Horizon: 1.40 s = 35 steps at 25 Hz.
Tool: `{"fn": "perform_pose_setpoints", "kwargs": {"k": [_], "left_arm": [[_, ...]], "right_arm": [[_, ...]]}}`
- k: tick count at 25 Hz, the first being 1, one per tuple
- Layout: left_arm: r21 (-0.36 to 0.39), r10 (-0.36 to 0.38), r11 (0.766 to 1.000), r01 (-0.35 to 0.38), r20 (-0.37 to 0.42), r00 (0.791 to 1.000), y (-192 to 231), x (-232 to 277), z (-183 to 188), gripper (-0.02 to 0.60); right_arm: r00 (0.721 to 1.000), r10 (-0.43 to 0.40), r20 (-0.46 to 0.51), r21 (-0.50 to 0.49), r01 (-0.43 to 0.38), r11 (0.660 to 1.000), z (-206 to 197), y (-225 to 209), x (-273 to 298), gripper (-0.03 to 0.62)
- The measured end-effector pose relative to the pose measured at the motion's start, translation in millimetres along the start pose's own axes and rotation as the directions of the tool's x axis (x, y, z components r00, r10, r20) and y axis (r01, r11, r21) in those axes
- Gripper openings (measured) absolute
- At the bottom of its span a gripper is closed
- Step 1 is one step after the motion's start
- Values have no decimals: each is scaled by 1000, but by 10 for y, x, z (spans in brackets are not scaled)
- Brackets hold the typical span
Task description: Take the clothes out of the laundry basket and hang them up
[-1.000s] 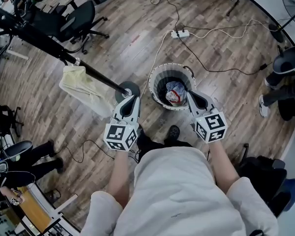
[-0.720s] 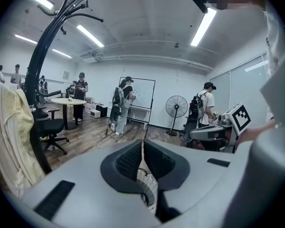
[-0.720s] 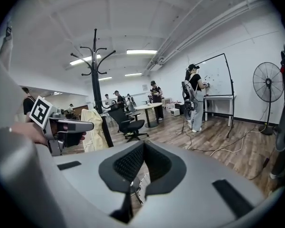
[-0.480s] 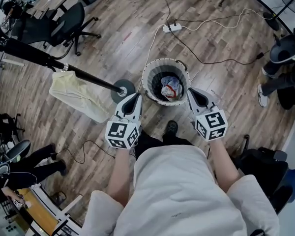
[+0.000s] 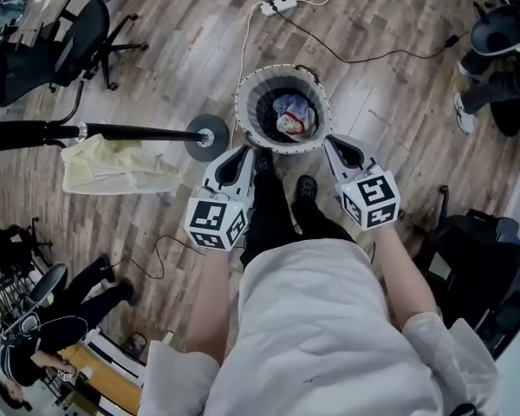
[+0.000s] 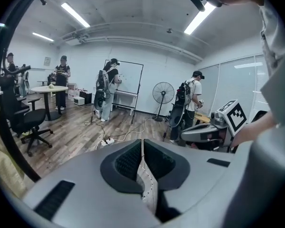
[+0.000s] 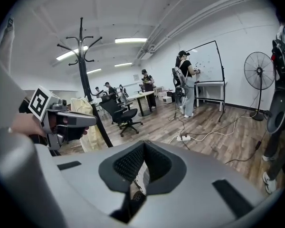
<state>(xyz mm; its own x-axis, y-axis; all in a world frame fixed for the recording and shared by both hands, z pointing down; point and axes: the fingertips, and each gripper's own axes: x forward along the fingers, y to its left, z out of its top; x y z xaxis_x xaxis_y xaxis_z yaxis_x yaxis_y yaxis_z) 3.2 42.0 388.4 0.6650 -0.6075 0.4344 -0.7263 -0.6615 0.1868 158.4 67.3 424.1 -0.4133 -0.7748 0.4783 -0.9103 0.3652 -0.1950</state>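
left gripper (image 5: 239, 154): jaws pressed together with nothing in them, held low just beside the basket's near-left rim
right gripper (image 5: 339, 146): same deal, jaws together and empty, just off the near-right rim
laundry basket (image 5: 243, 102): round and pale, sitting on the wood floor right in front of the person's feet, between the two grippers
clothes (image 5: 291, 117): a bluish-white and red bundle down at the bottom of the basket
coat rack (image 5: 130, 132): dark pole, with its round base just left of the basket
yellow garment (image 5: 113, 168): pale, hanging off the rack
power strip (image 5: 277, 6): on the floor beyond the basket, with cables trailing off it
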Motion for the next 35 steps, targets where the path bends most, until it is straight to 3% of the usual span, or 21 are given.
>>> {"fn": "perform_pose_setpoints", "kwargs": {"k": [9, 13, 18, 25, 30, 35], "left_arm": [[21, -196, 979, 200, -123, 973, 262, 632, -195, 31], [66, -269, 955, 289, -213, 939, 306, 994, -440, 31], [60, -365, 915, 399, -299, 882, 400, 1442, -725, 31], [75, -461, 849, 524, -380, 802, 584, 2054, -1246, 31], [111, -489, 809, 577, -417, 766, 754, 2467, -1648, 31], [122, -486, 800, 588, -442, 754, 981, 2832, -2128, 32]], "right_arm": [[987, -118, -112, 56, 125, 991, -299, 7, 433, 7], [973, -161, -165, 109, 180, 978, -515, -73, 667, 8], [943, -234, -237, 155, 275, 949, -831, -313, 1050, 8], [915, -252, -314, 177, 318, 932, -1258, -461, 1646, 18], [895, -266, -359, 194, 350, 916, -1681, -595, 1984, 33], [883, -247, -399, 236, 360, 903, -2213, -735, 2372, 44]]}}
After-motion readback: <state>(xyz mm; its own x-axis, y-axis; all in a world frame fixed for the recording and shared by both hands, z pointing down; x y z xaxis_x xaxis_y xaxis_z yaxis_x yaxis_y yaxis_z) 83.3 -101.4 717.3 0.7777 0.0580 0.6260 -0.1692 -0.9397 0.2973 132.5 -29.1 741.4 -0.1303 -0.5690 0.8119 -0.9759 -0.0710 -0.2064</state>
